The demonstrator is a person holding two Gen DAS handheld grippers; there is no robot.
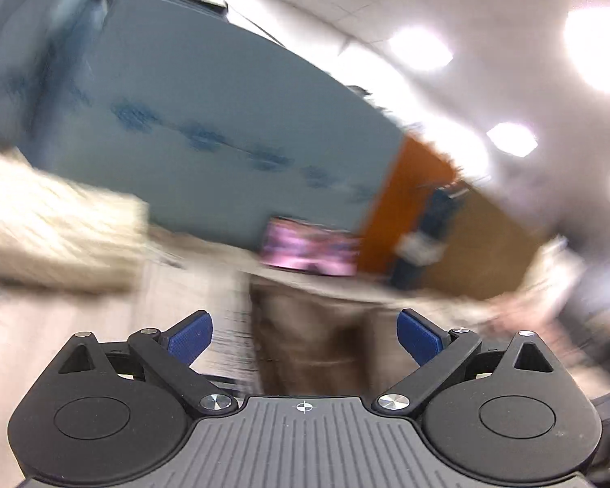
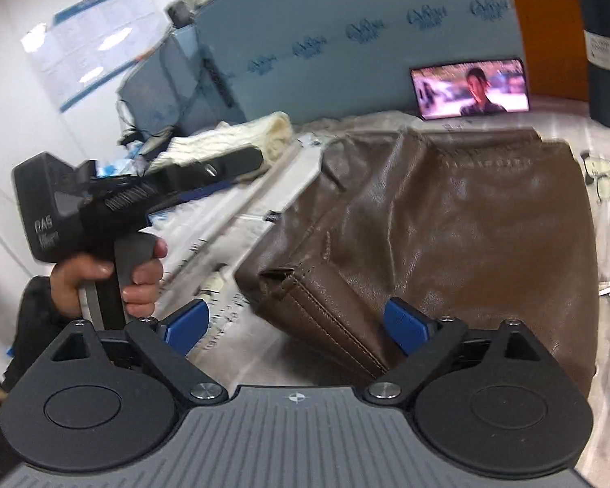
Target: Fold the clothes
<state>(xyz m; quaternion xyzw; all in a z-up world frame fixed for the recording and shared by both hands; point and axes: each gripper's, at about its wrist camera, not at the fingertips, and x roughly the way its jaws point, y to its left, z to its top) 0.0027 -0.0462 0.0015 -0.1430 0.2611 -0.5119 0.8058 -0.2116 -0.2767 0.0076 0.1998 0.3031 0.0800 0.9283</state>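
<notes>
Brown leather garment (image 2: 447,219) between wide-spread right claw (image 2: 301,327), pads clear; left claw (image 1: 305,335) wide, empty.

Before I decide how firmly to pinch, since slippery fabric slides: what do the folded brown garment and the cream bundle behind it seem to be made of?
The folded brown garment looks like leather or faux leather: a smooth, slightly glossy surface with fine creases and stitched seams at the cuff. Real or synthetic cannot be told. The cream bundle looks like soft, matte ribbed knit, possibly wool or cotton.
</notes>
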